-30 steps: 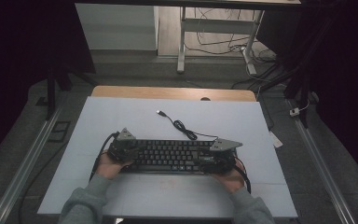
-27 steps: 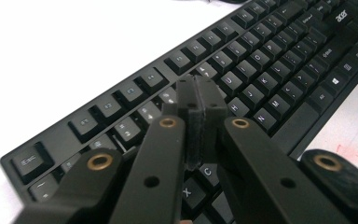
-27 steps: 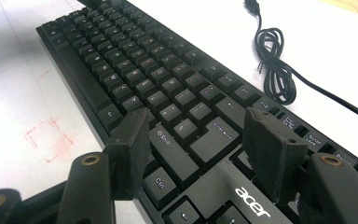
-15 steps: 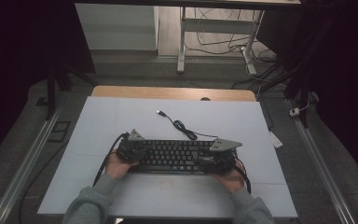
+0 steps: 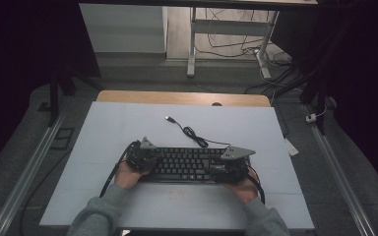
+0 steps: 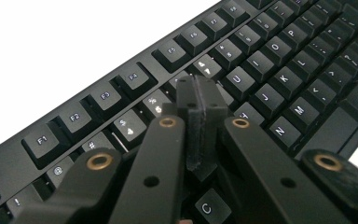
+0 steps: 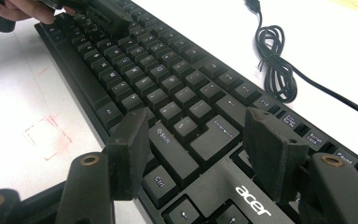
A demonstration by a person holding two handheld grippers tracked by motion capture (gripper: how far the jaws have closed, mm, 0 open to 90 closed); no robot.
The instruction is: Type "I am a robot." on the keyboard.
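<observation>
While over keys: left gripper point(image 6: 200, 100) jaws together, tip above the left-hand letter rows of the keyboard point(image 5: 187, 164).
Right gripper point(image 7: 205, 144): jaws apart, hovering over Shift/Enter.
Keyboard axis: runs left–right across the counter point(image 5: 128, 123).

A pale table point(image 5: 128, 123) with a white top fills the middle of the high view, and a strip of bare wood point(image 5: 177, 97) runs along its far edge. A black keyboard point(image 5: 187, 164) lies flat on it, just below the centre of the frame. The keyboard's black cable point(image 5: 193, 133) lies loosely bundled on the top behind it, its plug point(image 5: 169, 118) resting towards the upper middle. Faint red marks point(image 7: 46, 133) show on the surface in front of the keyboard.
</observation>
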